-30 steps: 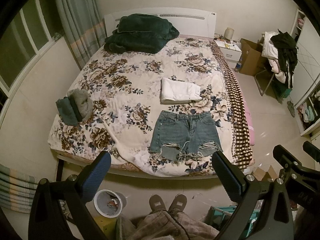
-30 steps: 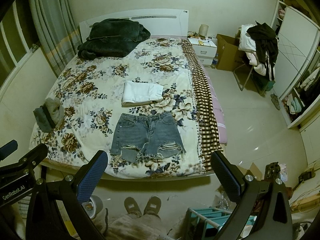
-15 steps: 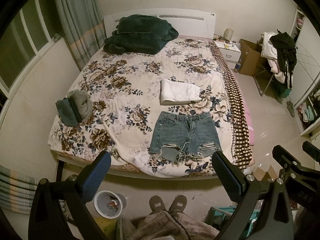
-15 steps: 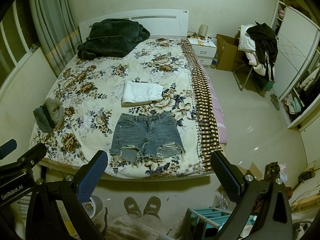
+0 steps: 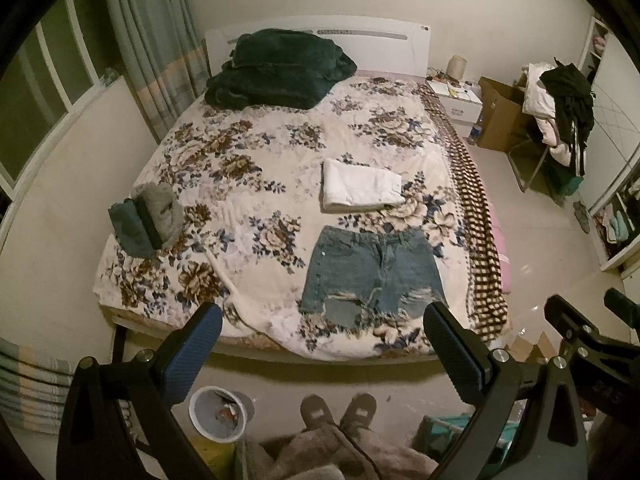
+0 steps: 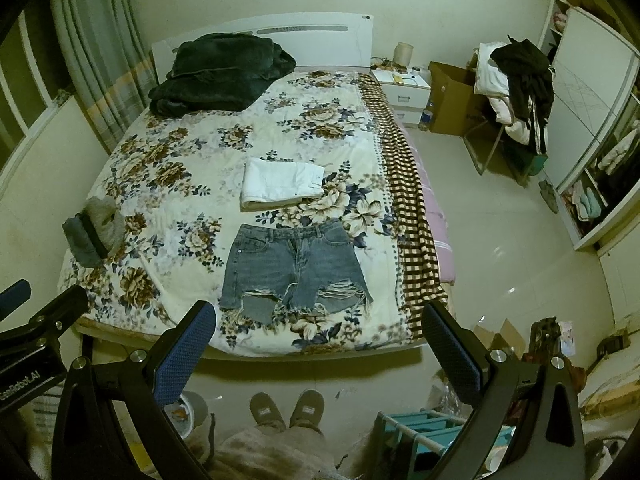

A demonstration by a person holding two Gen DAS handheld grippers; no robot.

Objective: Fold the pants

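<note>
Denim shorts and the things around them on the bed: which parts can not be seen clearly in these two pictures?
- Denim shorts: back side hidden in both views; they lie face up on the bed.
- Folded white garment: its type is unclear, the folds hide it.
- Grey-green bundle: too small and dim in both views.
- Left gripper and right gripper: bodies cut by the lower edge.

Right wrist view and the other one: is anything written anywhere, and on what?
"GenRobot.AI", first letters cut off: on the left tool's body, at the right wrist view's left edge.
Embossed digits on the right tool's body: too blurred to read.
Labels on the slippers: too small to read.
</note>
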